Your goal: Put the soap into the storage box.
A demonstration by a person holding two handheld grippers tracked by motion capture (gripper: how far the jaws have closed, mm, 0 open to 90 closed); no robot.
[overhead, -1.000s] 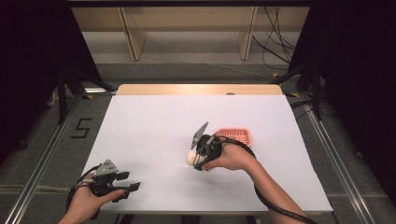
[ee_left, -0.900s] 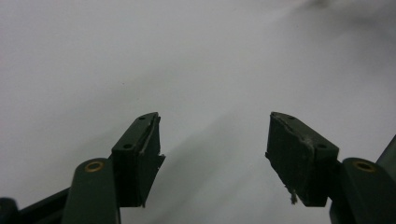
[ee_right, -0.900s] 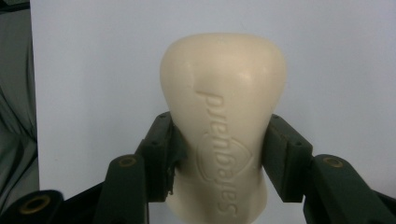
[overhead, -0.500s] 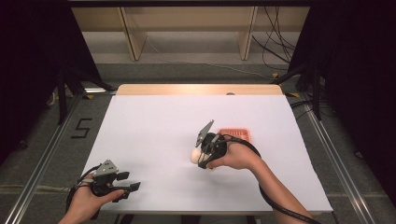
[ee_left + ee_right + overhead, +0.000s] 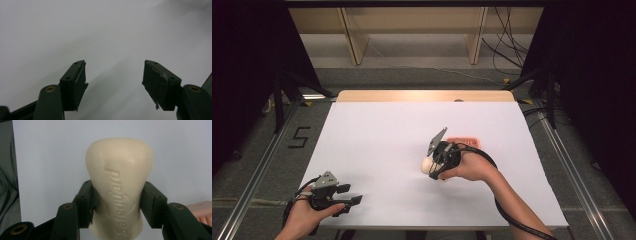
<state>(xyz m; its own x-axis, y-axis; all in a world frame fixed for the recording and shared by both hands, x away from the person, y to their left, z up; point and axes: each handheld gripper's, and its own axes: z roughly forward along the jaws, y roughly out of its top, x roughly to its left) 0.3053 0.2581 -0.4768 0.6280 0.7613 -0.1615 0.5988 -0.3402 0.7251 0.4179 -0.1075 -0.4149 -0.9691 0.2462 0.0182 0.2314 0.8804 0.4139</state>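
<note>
Left gripper [image 5: 346, 199], in my left hand at the near-left corner of the white table [image 5: 377, 130], rests with its jaws spread wide and nothing between them. Right gripper [image 5: 430, 165], right of centre, has both pads clamped on the waist of a cream soap bar [image 5: 119, 187], lifted off the surface. Just beyond my right hand [image 5: 472, 167] lies a pink soap dish [image 5: 464, 141].

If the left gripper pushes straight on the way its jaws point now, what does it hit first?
Probably nothing: ahead of the open left gripper lies bare white table. It points low, so it may graze that surface; depth is unclear.
</note>
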